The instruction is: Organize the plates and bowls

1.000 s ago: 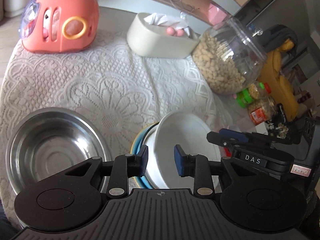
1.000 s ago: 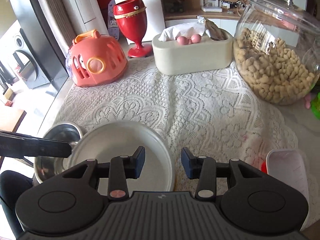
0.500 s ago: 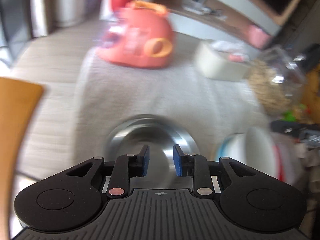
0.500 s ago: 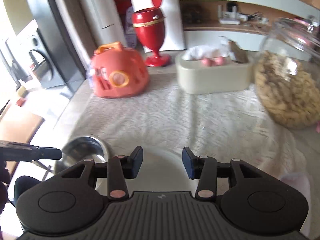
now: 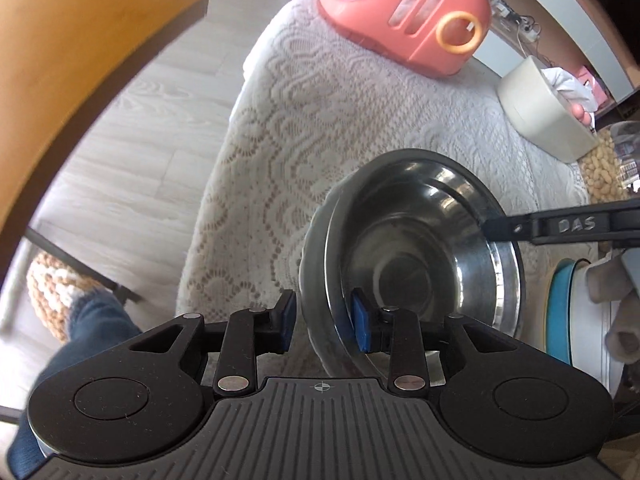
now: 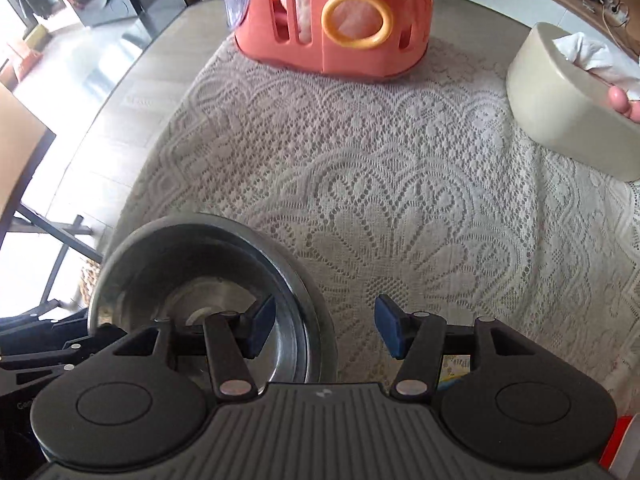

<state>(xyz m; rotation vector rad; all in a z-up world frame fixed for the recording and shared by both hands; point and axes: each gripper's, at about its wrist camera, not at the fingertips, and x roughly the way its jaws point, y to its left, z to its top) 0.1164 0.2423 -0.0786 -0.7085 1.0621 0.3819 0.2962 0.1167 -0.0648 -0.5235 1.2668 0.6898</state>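
Round steel bowl [image 5: 416,248] on lace tablecloth [image 6: 400,184]

Left gripper [image 5: 325,327] sits low at the near rim of the steel bowl [image 5: 420,256], jaws straddling the rim, one blue pad outside and one inside, not fully pinched as far as I can tell. Right gripper [image 6: 325,330] is spread wide over the bowl's far-right edge, left finger inside, right finger outside.
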